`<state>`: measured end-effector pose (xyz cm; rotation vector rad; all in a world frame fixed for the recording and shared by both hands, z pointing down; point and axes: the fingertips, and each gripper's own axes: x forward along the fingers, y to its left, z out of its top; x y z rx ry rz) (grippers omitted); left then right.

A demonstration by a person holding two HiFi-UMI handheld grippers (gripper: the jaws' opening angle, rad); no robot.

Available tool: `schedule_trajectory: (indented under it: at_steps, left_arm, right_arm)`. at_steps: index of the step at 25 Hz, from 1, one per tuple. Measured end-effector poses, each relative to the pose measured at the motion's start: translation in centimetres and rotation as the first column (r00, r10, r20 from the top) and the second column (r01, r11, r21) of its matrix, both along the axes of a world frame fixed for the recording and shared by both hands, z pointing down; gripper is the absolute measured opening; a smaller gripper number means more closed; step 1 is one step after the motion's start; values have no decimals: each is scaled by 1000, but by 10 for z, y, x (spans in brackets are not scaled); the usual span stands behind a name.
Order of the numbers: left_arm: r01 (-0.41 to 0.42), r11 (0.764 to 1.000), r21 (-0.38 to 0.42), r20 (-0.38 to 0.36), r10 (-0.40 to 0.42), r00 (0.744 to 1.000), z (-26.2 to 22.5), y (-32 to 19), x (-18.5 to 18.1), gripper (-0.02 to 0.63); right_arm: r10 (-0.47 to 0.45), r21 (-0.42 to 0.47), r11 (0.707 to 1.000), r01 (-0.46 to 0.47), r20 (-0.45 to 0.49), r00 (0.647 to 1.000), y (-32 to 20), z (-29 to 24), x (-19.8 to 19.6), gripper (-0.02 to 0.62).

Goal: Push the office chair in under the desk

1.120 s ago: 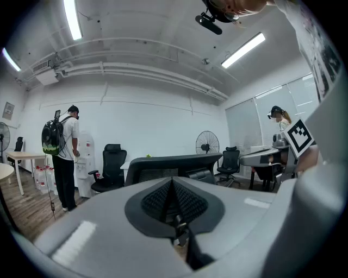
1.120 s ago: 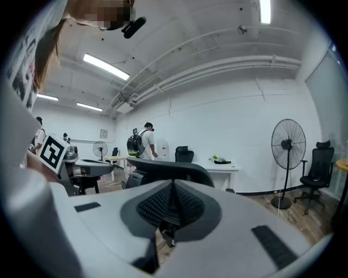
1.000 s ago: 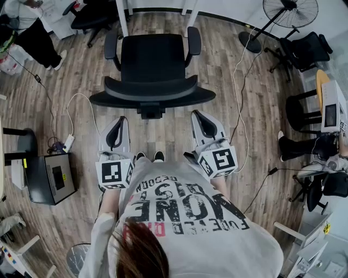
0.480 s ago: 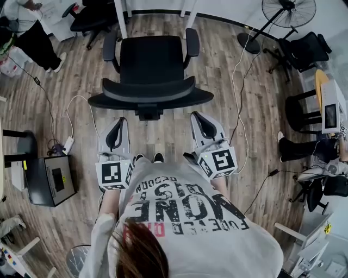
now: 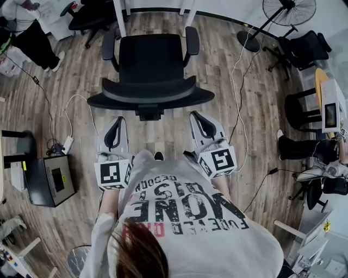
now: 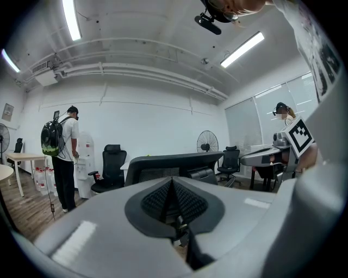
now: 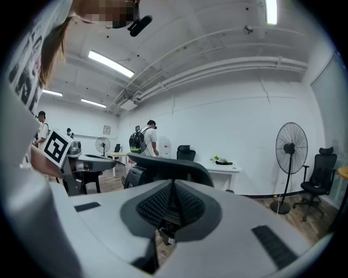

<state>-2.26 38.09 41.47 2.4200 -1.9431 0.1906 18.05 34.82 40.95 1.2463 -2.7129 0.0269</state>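
The black office chair (image 5: 151, 57) stands on the wood floor with its seat toward the white desk legs (image 5: 120, 13) at the top of the head view. Its curved backrest (image 5: 150, 96) faces me. My left gripper (image 5: 118, 121) and right gripper (image 5: 197, 116) are held level side by side, a little behind the backrest and apart from it. Both are shut with nothing between the jaws. In the left gripper view the shut left gripper (image 6: 172, 183) points at the backrest (image 6: 163, 163). In the right gripper view the right gripper (image 7: 173, 184) points at the backrest (image 7: 166, 165), with the white desk (image 7: 225, 169) beyond.
White cables (image 5: 238, 81) trail over the floor on both sides of the chair. A power strip (image 5: 68, 143) and a black box (image 5: 51, 178) lie at the left. A standing fan (image 5: 288, 12), more black chairs (image 5: 304, 49) and a stool (image 5: 296, 111) stand at the right. A person (image 5: 32, 38) stands at the far left.
Both grippers keep their place behind the chair, still shut. The head view has shifted slightly and one of my shoes is now hidden under my shirt.
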Motion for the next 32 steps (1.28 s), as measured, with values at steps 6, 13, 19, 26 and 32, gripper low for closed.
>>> schedule_trajectory:
  at_steps: [6,13,19,26,32]
  left_arm:
    - [-32,999,9,-5,32,999,-3,-11,-10,12]
    - [-90,996,2,3,90,996,-4,-23,-24,12]
    - [-118,993,-29,2,118,993,5,-26,-27,12]
    - [-147,989,-33,89,150,985,6,-25,-29,12]
    - [-225,969,-98,216,241,946,19,-31,-30,16]
  right_arm:
    - [35,7,999,-35,-13,999,-7,-3,-6,23]
    - [86,-2,996,-86,0,996,-10,-12,-11,25]
    - [109,4,994,-109,-76,991,-6,-4,-9,25]
    - [87,6,996,-88,-143,986,-9,0,-11,25]
    - [35,30,999,-28,-247,968,-21,8,-13,25]
